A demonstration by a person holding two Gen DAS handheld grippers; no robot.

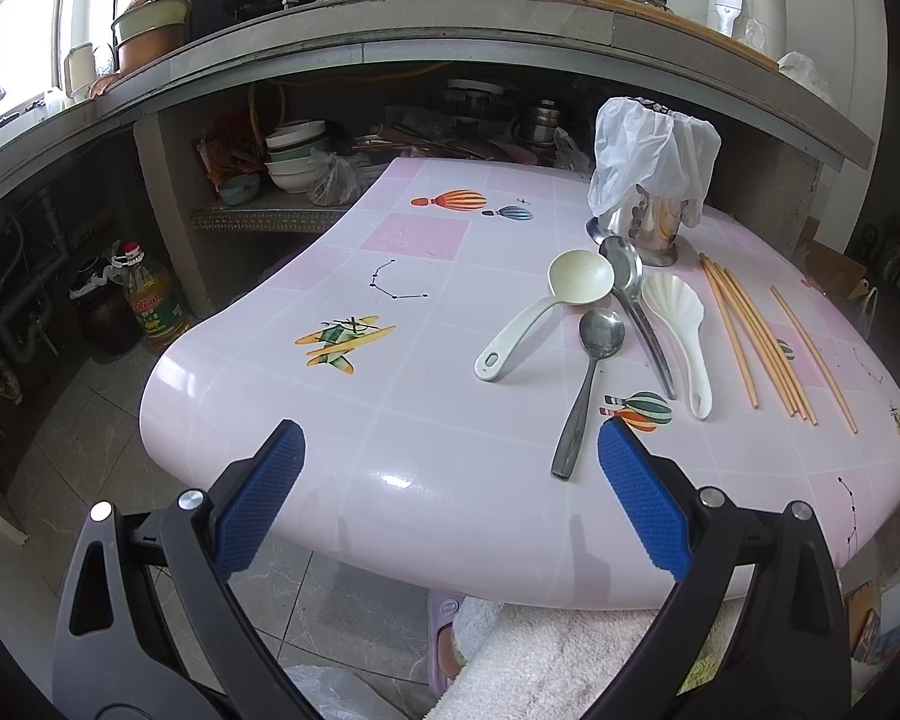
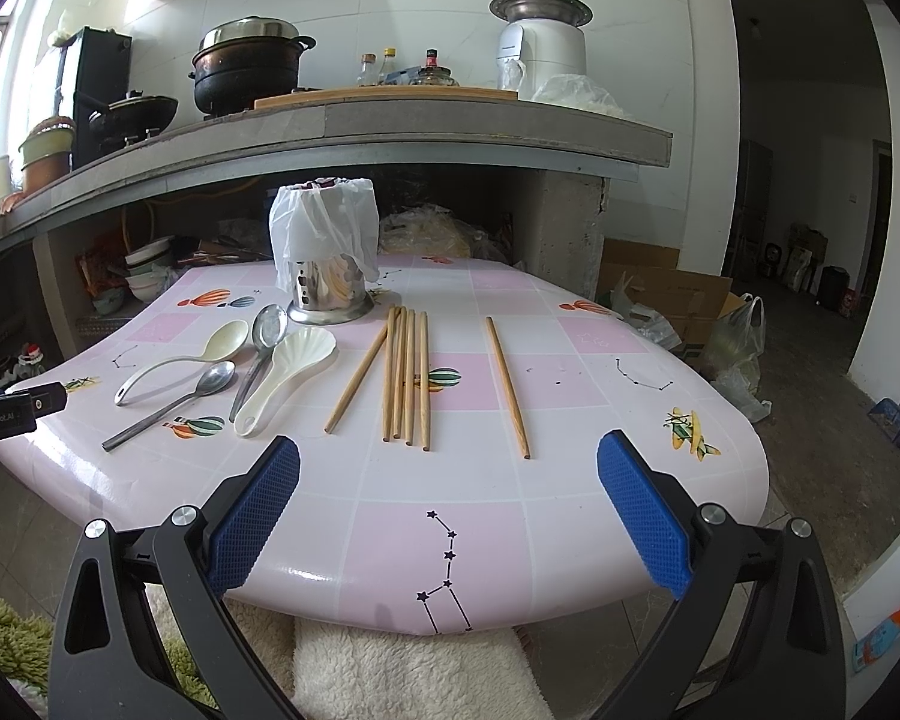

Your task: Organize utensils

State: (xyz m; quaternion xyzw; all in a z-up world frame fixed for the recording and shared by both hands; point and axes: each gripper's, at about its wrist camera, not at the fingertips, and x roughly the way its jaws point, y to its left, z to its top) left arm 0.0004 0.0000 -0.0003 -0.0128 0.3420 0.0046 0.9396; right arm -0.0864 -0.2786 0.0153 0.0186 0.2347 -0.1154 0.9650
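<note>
Here you held both grippers above the near edge of the pink table (image 2: 570,384), and neither was touching anything. Your left gripper (image 1: 450,468) had its blue-padded jaws spread wide with nothing between them, and the handle end of the small metal spoon (image 1: 588,378) lay just beside its right pad. Your right gripper (image 2: 448,483) was equally wide apart and empty, aimed toward the chopsticks.

The utensils lay loose on the tabletop in front of the steel utensil holder (image 2: 329,291), which stood upright near the far side with a white plastic bag (image 2: 324,222) draped over its top. Nearest it, the long metal ladle (image 2: 264,348) lay with its bowl toward the holder. To its left sat the cream ladle (image 2: 180,366), its bowl beside the metal ladle's, and the small metal spoon ran diagonally below it. The white shell-shaped rice spoon (image 2: 285,375) lay just beside the metal ladle's handle, on the right. Further right, a cluster of wooden chopsticks (image 2: 405,378) lay roughly parallel, one slanted off to the left, and a single chopstick (image 2: 508,387) lay well apart from them.
</note>
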